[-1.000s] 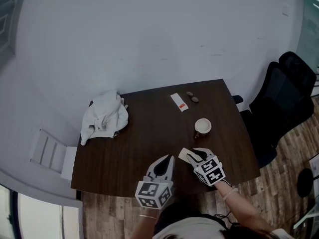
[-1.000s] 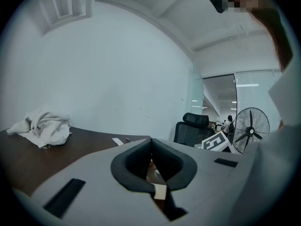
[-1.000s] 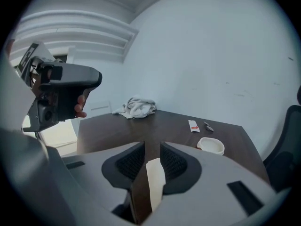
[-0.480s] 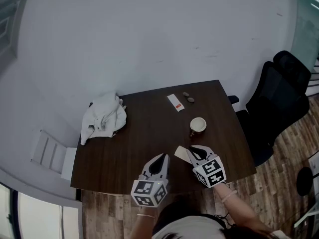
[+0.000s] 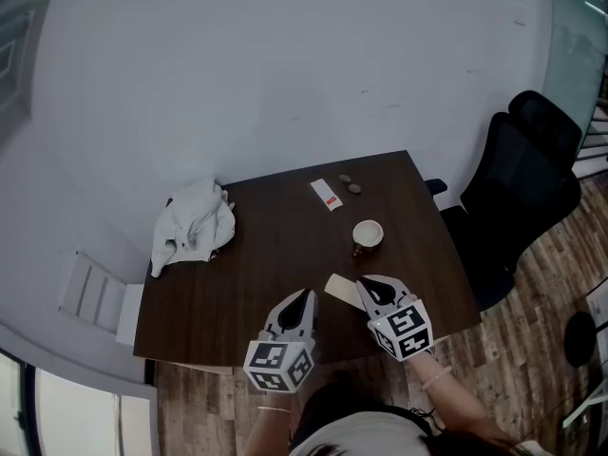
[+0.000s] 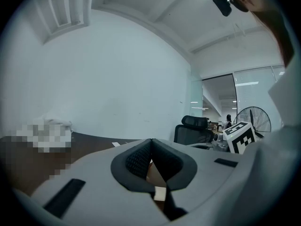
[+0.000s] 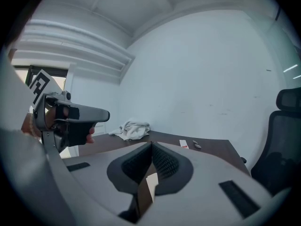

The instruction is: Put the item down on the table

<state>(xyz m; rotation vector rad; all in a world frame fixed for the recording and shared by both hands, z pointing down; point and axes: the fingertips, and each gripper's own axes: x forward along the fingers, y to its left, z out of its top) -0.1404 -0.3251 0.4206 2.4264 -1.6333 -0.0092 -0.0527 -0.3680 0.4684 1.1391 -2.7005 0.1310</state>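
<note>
A pale flat card [image 5: 340, 287] lies on the dark wooden table [image 5: 266, 255] near its front edge. My right gripper [image 5: 365, 283] hovers at the card's right end, above the table. Its jaws have just been closing and now meet, with nothing clamped between the pads [image 7: 151, 144]. In the gap behind the pads only a pale sliver and brown table show. My left gripper [image 5: 304, 297] hangs a little left of the card, apart from it. In the left gripper view its pads [image 6: 151, 140] also meet, with nothing held.
A crumpled white cloth [image 5: 193, 224] sits at the table's far left. A cup [image 5: 367, 233], a white packet with a red mark [image 5: 327, 195] and two small dark lumps [image 5: 350, 184] lie farther back. A black office chair [image 5: 518, 198] stands to the right.
The right jaws went from open to shut while that gripper rose and drew back from the card. The left gripper also pulled back slightly. The card stayed on the table.
</note>
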